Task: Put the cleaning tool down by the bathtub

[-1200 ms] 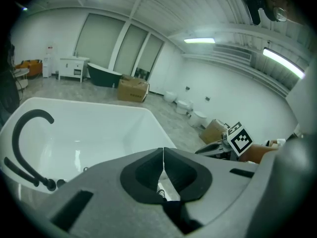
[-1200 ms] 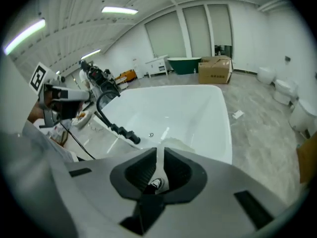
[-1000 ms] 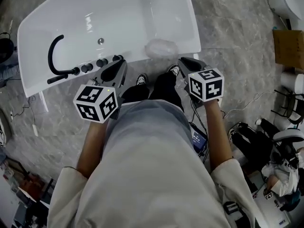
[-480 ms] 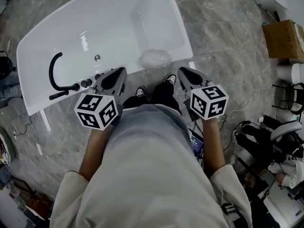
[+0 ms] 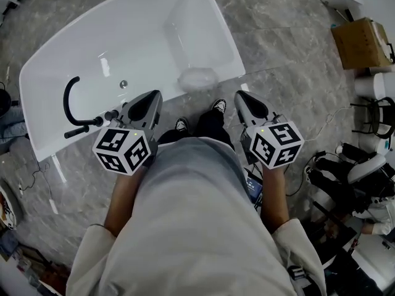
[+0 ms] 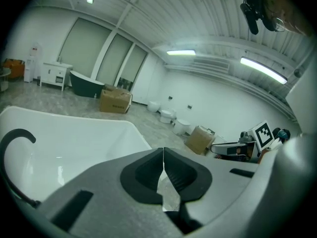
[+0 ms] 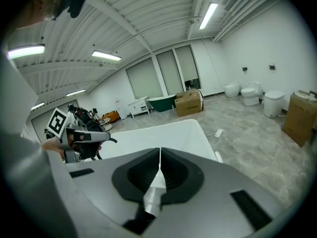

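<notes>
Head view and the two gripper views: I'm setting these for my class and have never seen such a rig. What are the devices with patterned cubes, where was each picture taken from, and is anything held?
There is no robot here. A person stands at a white bathtub with a hand-held gripper in each hand; the patterned cubes are parts of those tools. The head view comes from a camera on the person's head, looking steeply down. It shows the left hand-held gripper on the left and the right hand-held gripper on the right. The other two pictures come from cameras riding on each gripper, looking along its jaws. In both, the jaws are closed together with nothing between them, so nothing is held. On the tub's near rim lies a pale fluffy lump, probably the cleaning tool. A black curved tap sits at the tub's left end.
</notes>
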The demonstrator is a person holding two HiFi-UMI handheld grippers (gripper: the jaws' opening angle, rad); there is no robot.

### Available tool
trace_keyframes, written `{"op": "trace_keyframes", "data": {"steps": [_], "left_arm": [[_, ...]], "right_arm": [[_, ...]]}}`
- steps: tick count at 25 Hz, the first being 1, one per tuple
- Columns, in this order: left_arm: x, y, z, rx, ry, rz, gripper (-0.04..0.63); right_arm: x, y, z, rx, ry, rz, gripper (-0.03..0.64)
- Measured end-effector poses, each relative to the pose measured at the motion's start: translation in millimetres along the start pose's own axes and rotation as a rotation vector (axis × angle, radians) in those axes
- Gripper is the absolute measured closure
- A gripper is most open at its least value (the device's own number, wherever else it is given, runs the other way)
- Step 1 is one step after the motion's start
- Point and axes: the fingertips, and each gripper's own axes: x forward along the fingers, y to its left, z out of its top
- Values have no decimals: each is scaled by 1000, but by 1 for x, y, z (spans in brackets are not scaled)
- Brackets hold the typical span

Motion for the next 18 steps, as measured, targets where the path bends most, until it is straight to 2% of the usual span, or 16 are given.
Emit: {"op": "trace_keyframes", "data": {"steps": [10,18], "left_arm": [[-16,-8,-1,27,-7,-31,586],[-21,-7,1,25,-29,-29,586]], "right_arm": [[-20,21,4,17,-42,-31,606],[-24,27,1,-35,-22,-22,606]]}}
